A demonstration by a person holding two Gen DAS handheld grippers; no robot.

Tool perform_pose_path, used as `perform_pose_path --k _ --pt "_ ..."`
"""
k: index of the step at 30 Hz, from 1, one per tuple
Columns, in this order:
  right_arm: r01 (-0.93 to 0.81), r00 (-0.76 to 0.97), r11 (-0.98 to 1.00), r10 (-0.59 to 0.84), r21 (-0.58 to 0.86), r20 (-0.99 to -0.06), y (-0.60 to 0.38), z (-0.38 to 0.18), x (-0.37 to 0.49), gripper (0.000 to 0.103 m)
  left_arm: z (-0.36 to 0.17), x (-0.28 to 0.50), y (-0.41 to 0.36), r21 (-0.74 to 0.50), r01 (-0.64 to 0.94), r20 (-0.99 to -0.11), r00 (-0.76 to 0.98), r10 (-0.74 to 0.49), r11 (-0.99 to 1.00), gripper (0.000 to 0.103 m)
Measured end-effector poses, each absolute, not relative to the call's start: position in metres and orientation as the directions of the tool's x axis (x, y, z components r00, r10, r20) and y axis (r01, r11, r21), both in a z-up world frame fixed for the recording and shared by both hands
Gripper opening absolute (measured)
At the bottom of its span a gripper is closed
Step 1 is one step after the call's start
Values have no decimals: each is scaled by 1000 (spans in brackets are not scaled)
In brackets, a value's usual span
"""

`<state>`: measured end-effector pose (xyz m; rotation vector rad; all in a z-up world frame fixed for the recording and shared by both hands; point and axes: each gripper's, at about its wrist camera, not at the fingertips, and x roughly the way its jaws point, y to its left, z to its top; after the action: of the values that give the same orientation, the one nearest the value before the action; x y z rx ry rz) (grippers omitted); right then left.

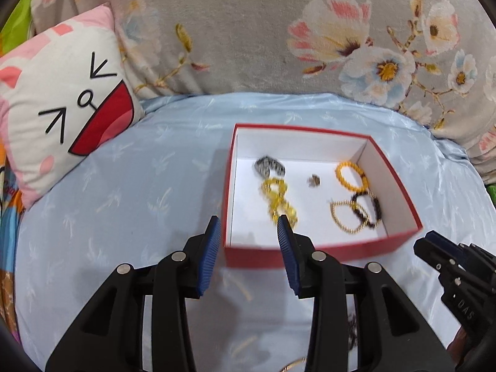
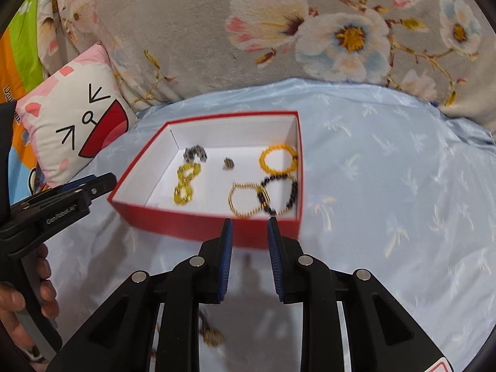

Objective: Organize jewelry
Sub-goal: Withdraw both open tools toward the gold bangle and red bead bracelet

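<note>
A red box point(image 1: 310, 130) point(image 2: 232, 116) with a white inside lies on the blue sheet. In it are a yellow chain bracelet point(image 1: 279, 198) point(image 2: 186, 186), an orange bead bracelet point(image 1: 352, 175) point(image 2: 278, 158), a gold bracelet point(image 1: 348, 217) point(image 2: 246, 200), a black bead bracelet point(image 1: 369, 204) point(image 2: 279, 195), a black-and-white piece point(image 1: 269, 166) point(image 2: 195, 153) and a small dark piece point(image 1: 313, 181) point(image 2: 228, 163). My left gripper point(image 1: 249, 221) hangs open over the box's near left wall, jaws empty. My right gripper point(image 2: 250, 221) is open and empty before the near wall. A loose gold-and-dark piece point(image 2: 212, 334) lies on the sheet beneath it.
A cartoon-face pillow point(image 1: 62, 99) point(image 2: 77, 124) leans at the left. A grey floral blanket point(image 1: 248, 31) point(image 2: 217, 31) rises behind the box. More loose strands point(image 1: 352, 325) lie on the blue sheet point(image 2: 387, 186) near me. A hand point(image 2: 18, 303) holds the left gripper's handle.
</note>
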<state>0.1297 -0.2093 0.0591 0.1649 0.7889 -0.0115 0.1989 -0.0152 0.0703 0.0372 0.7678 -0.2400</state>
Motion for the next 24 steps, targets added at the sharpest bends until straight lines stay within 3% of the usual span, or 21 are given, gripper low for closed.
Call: perform_pose_path --k 24 --pt "-58 588 989 145 138 -795 -137 8 29 23 5 104 -11 -72 289 -792 565 -230 955 36"
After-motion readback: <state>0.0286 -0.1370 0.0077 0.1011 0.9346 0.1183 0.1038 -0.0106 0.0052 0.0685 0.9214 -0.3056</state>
